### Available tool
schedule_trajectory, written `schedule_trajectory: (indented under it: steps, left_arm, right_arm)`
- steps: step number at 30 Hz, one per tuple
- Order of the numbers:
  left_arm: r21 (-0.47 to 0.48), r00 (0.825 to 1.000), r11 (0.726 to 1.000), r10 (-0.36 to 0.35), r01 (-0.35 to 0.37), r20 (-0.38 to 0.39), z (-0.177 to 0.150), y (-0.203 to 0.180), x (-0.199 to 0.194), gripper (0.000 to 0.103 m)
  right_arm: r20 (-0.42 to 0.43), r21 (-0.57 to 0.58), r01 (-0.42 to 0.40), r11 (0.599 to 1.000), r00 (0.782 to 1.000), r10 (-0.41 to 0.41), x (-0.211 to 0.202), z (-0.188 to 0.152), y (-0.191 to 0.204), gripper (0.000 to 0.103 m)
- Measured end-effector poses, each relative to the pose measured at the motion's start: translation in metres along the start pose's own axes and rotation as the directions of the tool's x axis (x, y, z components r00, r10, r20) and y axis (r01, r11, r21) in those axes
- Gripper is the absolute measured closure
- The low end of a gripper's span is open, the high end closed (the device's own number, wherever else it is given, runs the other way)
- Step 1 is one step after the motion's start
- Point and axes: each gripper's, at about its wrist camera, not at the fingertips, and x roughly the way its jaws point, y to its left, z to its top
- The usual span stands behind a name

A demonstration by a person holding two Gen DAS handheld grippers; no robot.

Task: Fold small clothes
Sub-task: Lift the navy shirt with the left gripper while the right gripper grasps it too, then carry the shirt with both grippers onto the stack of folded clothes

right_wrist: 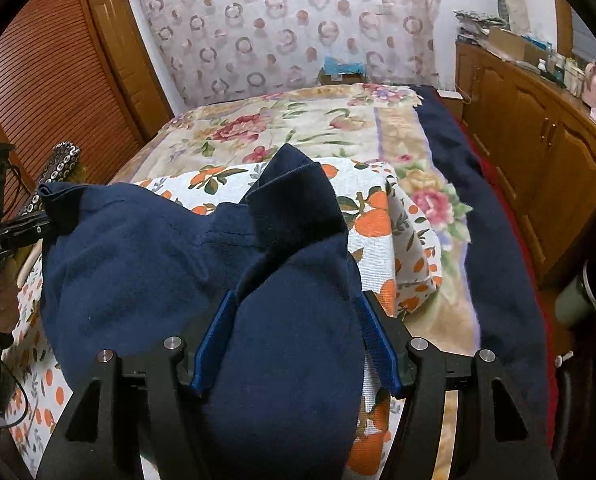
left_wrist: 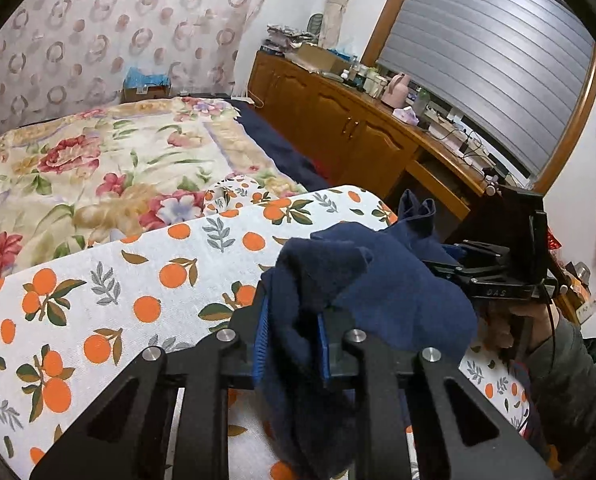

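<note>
A: Where's the navy garment (left_wrist: 377, 280) just now?

B: Bunched up above the orange-print cloth (left_wrist: 138, 280), hanging between both tools. In the left wrist view it fills the middle and spills toward five o'clock.

A: And the left gripper (left_wrist: 290, 344)?

B: Its jaws are narrow, blue pads (left_wrist: 260, 344) pressing a thick fold of the fabric from both sides; the rest drapes over the right-hand finger toward two o'clock.

A: The right gripper (right_wrist: 294, 344)?

B: About half open. The cloth (right_wrist: 290, 360) bulges up between the blue pads (right_wrist: 214, 344) and covers the gap; whether they actually pinch it, I cannot tell.

A: Anything beyond?

B: At twelve o'clock a floral bedspread (right_wrist: 298, 128); at nine in the right wrist view, the other tool holds a corner of the garment
</note>
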Motion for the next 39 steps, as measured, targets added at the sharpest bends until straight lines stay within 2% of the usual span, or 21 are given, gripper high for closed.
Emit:
schedule_trajectory:
  steps: [1,3,5,7,12,19,23,28,33,39]
  left_arm:
    - [0.004,1.0,1.0,-0.005,0.005,0.009,0.0,-0.001,-0.002,0.083]
    - [0.019,0.999,1.0,-0.026,0.025,0.044,0.001,-0.009,-0.011,0.083]
    - [0.032,0.998,0.999,-0.034,0.032,0.057,0.002,-0.016,-0.018,0.083]
    - [0.042,0.997,0.998,-0.039,0.036,0.071,0.004,-0.021,-0.027,0.083]
    - [0.04,0.989,0.999,-0.032,0.027,0.146,0.006,-0.021,-0.068,0.084]
    - [-0.004,0.967,0.999,0.053,-0.054,0.251,-0.003,0.007,-0.135,0.084]
    - [-0.049,0.942,0.992,0.128,-0.119,0.311,-0.015,0.03,-0.18,0.084]
    - [-0.126,0.893,0.967,0.251,-0.22,0.374,-0.042,0.062,-0.237,0.084]
    - [-0.234,0.841,0.93,0.359,-0.285,0.405,-0.075,0.099,-0.278,0.084]
    - [-0.382,0.795,0.867,0.465,-0.32,0.39,-0.11,0.156,-0.295,0.084]
  right_arm:
    - [0.001,-0.008,-0.014,1.0,1.0,0.014,0.0,0.0,0.0,0.051]
    - [0.008,-0.025,-0.05,0.998,0.999,0.05,-0.001,-0.004,0.004,0.074]
    - [0.019,-0.083,-0.029,0.996,0.999,0.031,-0.003,-0.007,0.013,0.081]
    - [0.041,-0.098,-0.008,0.995,0.999,0.012,-0.009,-0.006,0.016,0.083]
    - [0.162,-0.105,0.002,0.995,0.987,0.015,-0.038,0.003,0.024,0.085]
    - [0.246,-0.222,-0.026,0.975,0.966,0.082,-0.056,0.039,0.075,0.085]
    - [0.271,-0.313,-0.065,0.948,0.95,0.155,-0.052,0.062,0.115,0.085]
    - [0.271,-0.421,-0.128,0.898,0.927,0.259,-0.031,0.096,0.168,0.085]
    - [0.254,-0.535,-0.174,0.826,0.9,0.354,0.001,0.134,0.22,0.085]
    - [0.193,-0.642,-0.209,0.737,0.887,0.419,0.065,0.185,0.29,0.085]
